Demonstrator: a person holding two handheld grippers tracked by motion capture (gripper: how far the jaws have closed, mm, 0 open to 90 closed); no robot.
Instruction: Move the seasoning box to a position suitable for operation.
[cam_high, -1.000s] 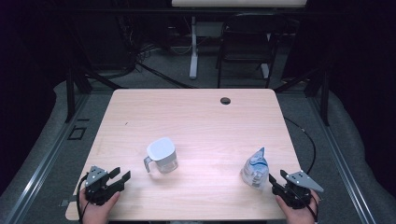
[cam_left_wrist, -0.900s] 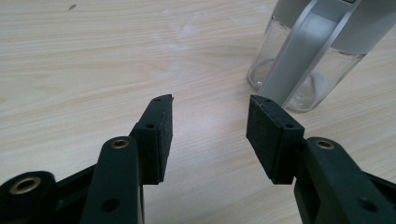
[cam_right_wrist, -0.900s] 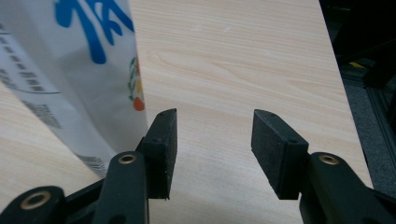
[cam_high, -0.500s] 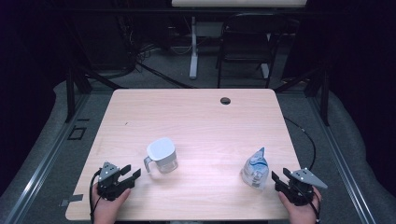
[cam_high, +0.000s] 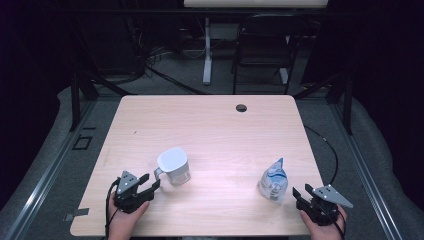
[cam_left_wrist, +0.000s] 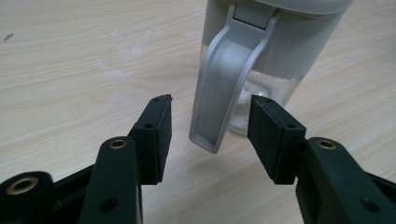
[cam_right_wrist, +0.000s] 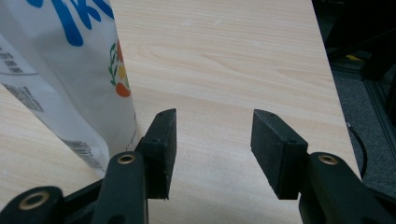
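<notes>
Left gripper (cam_high: 151, 189) at the table's (cam_high: 210, 120) near left edge — jaws spread, the jug's (cam_high: 174, 167) handle (cam_left_wrist: 217, 88) just ahead at its one o'clock, untouched. Right gripper (cam_high: 300, 196) near right, spread, empty — the pouch (cam_high: 273, 181) just beside at its eleven o'clock.

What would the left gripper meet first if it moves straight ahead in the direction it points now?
Most likely the grey handle of the jug. In the left gripper view it stands just beyond the open left gripper, in line with the gap between the pads; how much space remains is hard to judge.
</notes>
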